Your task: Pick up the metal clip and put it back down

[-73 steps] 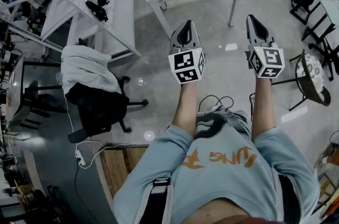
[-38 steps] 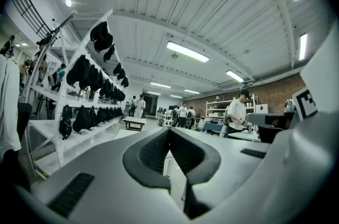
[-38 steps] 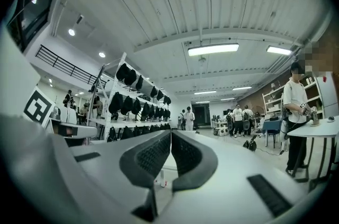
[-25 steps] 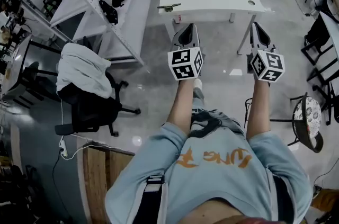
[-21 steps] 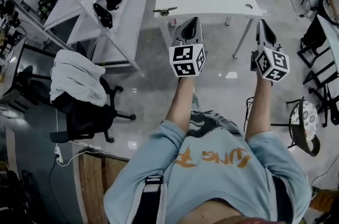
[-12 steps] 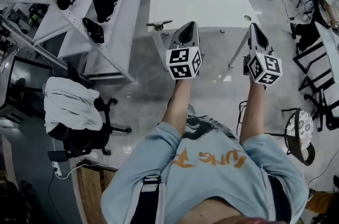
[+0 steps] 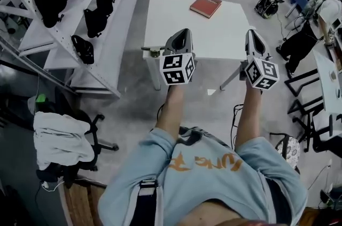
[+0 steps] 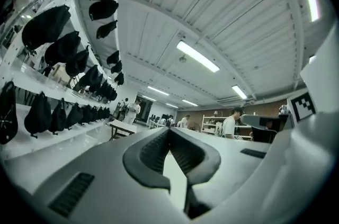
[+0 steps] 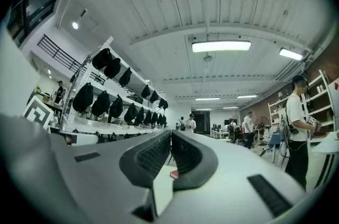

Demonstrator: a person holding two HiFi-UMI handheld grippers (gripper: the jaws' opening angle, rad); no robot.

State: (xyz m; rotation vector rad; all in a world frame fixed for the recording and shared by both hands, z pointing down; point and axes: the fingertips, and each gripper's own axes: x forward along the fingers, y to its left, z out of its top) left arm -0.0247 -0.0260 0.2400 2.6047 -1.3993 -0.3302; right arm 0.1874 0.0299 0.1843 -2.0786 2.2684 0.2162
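Metal clip (image 7: 154, 50) (dark, slim, flat) lies at white table (image 7: 181, 16) edge.

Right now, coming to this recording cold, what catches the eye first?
The left gripper and right gripper, jaws together and empty, are held out toward a white table. On it lie a red book at the far side and the small metal clip at the near left corner.

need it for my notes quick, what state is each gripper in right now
Left gripper: shut, nothing between its jaws.
Right gripper: shut, nothing between its jaws.
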